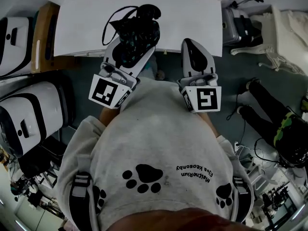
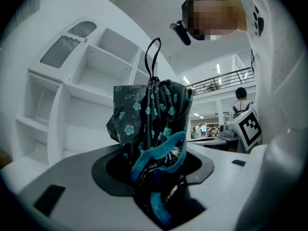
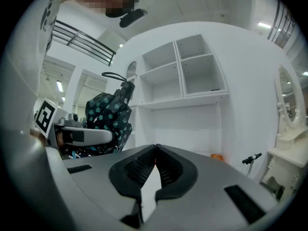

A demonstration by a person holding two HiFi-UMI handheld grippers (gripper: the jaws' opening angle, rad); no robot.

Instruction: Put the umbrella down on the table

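White table (image 1: 192, 13) fills the top of the head view, with grey floor below its near edge.

Item 1, umbrella (image 1: 137, 35): folded, dark fabric with small teal flowers. In the head view it lies over the near edge of the table, left of centre. A thin black loop (image 1: 113, 25) stands out from its far end. In both gripper views it rises above the left gripper with the loop uppermost. Whether any part of it rests on the table cannot be told.

Item 2, left gripper (image 1: 134, 44): its jaws pinch the lower part of the umbrella, with bunched fabric and a teal strap (image 2: 163, 153) filling the gap between them. Its marker cube (image 1: 109, 93) sits close against the person's chest.

Item 3, right gripper (image 1: 192, 42): just beside the left one and apart from the umbrella, at the table's near edge. Its jaws are pressed together at the tips, with nothing between them.

Item 4, person: grey shirt (image 1: 154, 162) with black paw prints fills the lower half of the head view.

Item 5, surroundings: a white shelf unit (image 3: 192, 76) with open compartments stands behind the table. White cases (image 1: 29, 114) with black trim stand on the floor to the left. Pale bags (image 1: 284, 37) lie on the floor to the right.
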